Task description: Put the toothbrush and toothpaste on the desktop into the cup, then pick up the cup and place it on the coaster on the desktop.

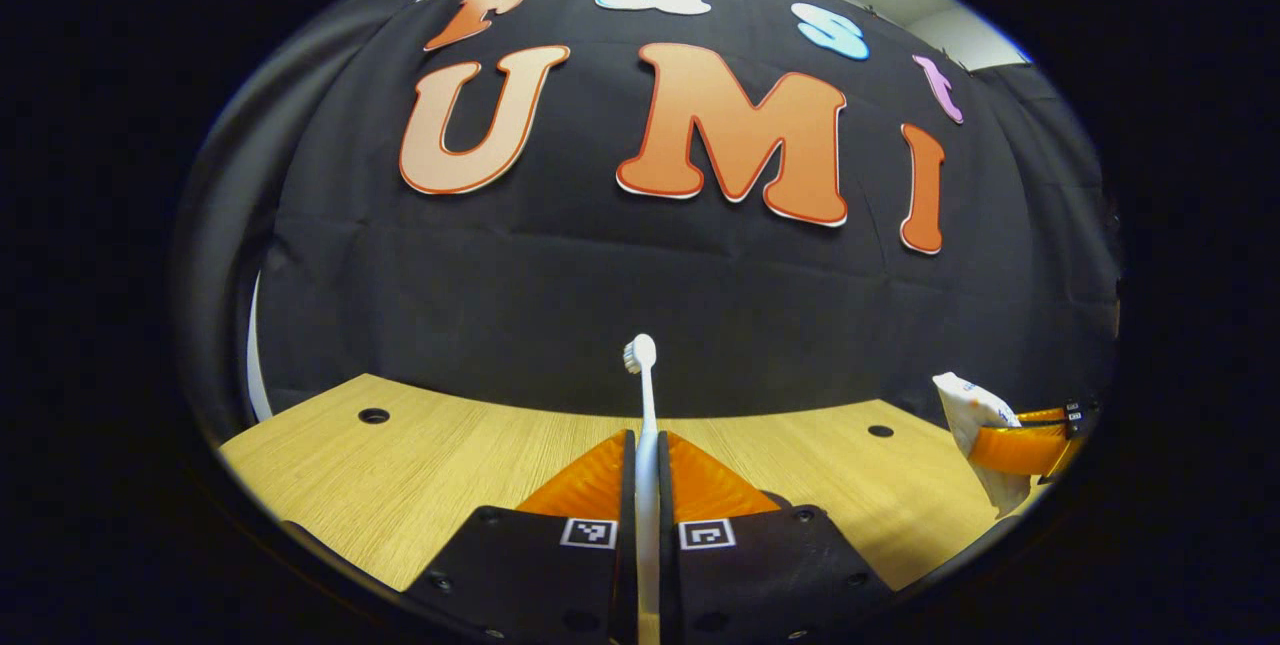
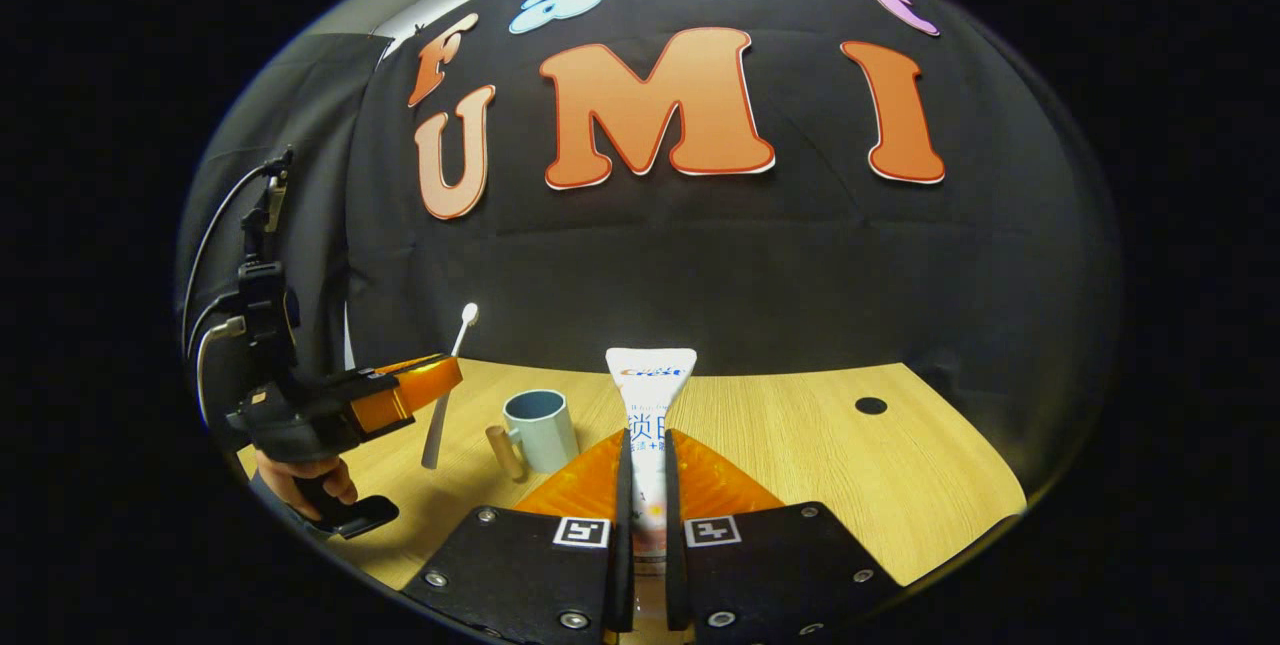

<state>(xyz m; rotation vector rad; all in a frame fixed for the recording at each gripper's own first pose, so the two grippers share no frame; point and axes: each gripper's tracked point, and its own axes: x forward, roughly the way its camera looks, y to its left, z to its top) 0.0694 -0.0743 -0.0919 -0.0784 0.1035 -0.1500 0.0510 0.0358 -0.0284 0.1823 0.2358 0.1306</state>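
Observation:
My left gripper (image 1: 646,437) is shut on a white toothbrush (image 1: 643,395) that stands upright, bristle head up, above the wooden desktop (image 1: 440,465). My right gripper (image 2: 646,437) is shut on a white toothpaste tube (image 2: 650,395), crimped end up. In the right gripper view the left gripper (image 2: 430,375) hangs at the left with the toothbrush (image 2: 455,355) slanting through it. A pale blue cup (image 2: 540,428) with a wooden handle stands upright on the desktop (image 2: 850,465), between the two grippers. In the left gripper view the right gripper (image 1: 1010,445) and toothpaste (image 1: 975,415) sit at the far right.
A hand (image 2: 305,485) holds the left gripper's handle, with cables (image 2: 215,325) running up from it. Round holes (image 2: 870,405) are cut in the desktop near its back edge, one at the left (image 1: 373,415). The black cloth wall rises right behind the desk.

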